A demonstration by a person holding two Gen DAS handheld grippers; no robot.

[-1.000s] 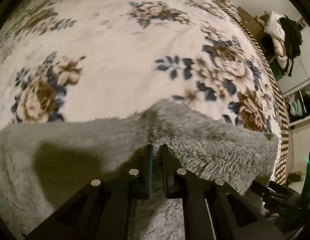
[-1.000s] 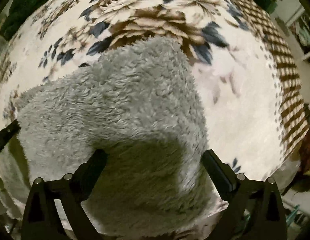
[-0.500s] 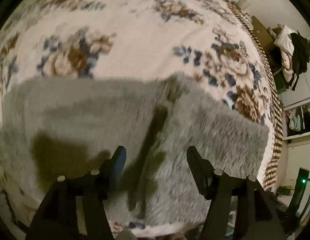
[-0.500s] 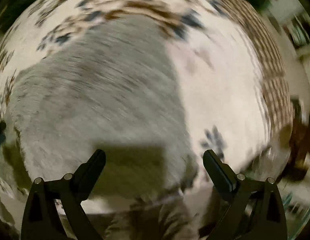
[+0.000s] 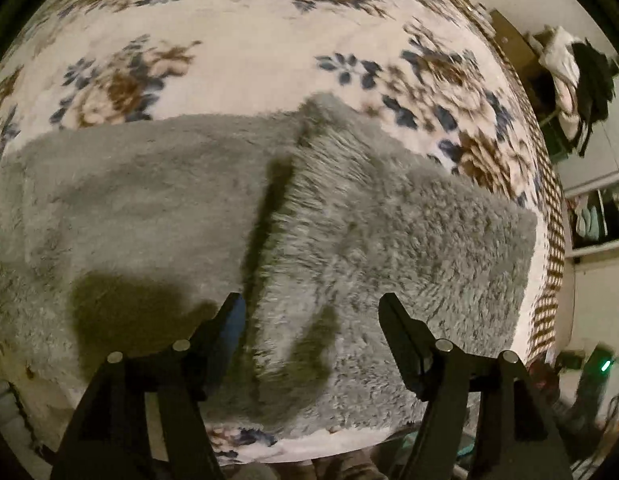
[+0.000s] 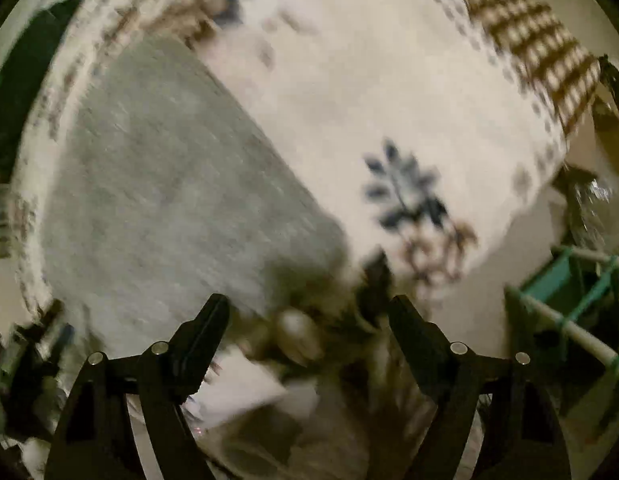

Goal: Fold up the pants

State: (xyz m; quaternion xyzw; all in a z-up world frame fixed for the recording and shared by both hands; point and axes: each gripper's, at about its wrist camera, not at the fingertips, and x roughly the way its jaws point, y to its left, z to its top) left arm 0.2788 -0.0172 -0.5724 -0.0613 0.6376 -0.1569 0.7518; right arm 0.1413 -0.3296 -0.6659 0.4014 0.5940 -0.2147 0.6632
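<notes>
Grey fluffy pants (image 5: 349,240) lie folded on a floral blanket (image 5: 249,40), one layer's edge running as a dark seam down the middle. My left gripper (image 5: 311,312) hangs open above the near part of the pants, nothing between its fingers. In the blurred right wrist view the pants (image 6: 169,192) fill the left half. My right gripper (image 6: 307,312) sits past the pants' near right corner over the bed's edge; its jaws are closing with nothing gripped.
The blanket's brown checked border (image 5: 549,248) marks the bed's right edge. Clothes (image 5: 577,76) hang at the far right of the room. A green and white rack (image 6: 581,304) stands on the floor right of the bed. A green light (image 5: 605,366) glows low right.
My left gripper let go of the pants' edge, opened and pulled back toward the near side. My right gripper swung right off the pants toward the bed's corner, rolling as it went.
</notes>
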